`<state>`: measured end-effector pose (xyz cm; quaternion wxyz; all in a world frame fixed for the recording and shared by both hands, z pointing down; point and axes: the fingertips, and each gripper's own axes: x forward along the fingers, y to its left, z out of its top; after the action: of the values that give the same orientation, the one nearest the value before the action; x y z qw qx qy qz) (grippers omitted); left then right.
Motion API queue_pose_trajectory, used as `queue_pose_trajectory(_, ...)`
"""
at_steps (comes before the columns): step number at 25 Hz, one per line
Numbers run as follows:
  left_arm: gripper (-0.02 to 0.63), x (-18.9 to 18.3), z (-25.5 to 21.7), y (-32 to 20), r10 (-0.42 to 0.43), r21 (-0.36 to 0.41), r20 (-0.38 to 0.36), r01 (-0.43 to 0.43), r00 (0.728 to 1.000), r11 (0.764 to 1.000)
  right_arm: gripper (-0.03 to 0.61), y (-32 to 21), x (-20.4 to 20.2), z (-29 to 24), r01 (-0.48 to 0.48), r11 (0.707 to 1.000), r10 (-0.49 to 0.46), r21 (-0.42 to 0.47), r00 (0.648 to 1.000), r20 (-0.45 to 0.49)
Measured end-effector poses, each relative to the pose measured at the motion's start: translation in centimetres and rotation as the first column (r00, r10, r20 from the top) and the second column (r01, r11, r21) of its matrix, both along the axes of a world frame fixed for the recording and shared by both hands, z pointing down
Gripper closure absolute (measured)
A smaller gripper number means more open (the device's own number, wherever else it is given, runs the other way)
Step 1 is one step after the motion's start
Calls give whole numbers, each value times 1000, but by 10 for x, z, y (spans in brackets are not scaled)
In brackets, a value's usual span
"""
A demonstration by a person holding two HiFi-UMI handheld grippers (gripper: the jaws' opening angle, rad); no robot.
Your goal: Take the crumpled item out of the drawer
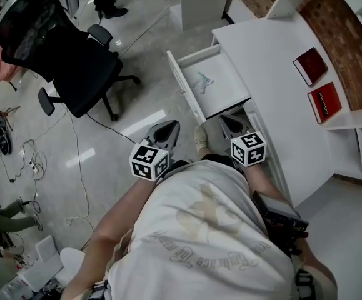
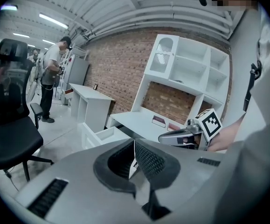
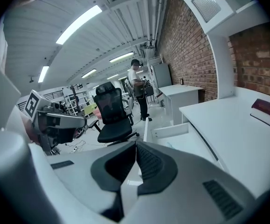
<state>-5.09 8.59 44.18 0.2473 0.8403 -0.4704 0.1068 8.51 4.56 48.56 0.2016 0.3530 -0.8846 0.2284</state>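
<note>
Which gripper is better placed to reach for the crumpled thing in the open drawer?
Right, probably. The right gripper sits shut at the near edge of the drawer, pointing toward the crumpled item; the left gripper, shut, is outside the drawer front.

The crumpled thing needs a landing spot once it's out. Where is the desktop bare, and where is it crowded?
Bare: the wide strip of desktop between the open drawer and the two red books. Crowded: the books' edge by the brick wall.
</note>
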Motion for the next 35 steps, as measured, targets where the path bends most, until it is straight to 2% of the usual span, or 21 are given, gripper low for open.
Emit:
queue_pose_trajectory(7, 591, 3, 4, -37, 10, -15, 20, -9, 1000, 1000, 554, -38, 0, 15, 15, 999, -16, -38, 1000, -11)
queue_pose_trajectory(23, 591, 2, 14, -100, -75, -55, 43, 77, 996, 996, 554, -112, -3, 62, 132, 984, -142, -121, 987, -78)
queue_pose_trajectory(27, 591, -1, 16, -111, -106, -61, 55, 109, 993, 992, 554, -129, -9, 80, 180, 974, -197, -137, 973, -124)
queue_pose_trajectory(31, 591, -8, 21, -117, -158, -75, 55, 162, 986, 984, 554, -139, -15, 101, 247, 957, -276, -155, 940, -203)
queue_pose_trajectory(35, 591, -19, 22, -128, -206, -78, 55, 210, 977, 975, 554, -151, -21, 118, 298, 939, -334, -173, 911, -242)
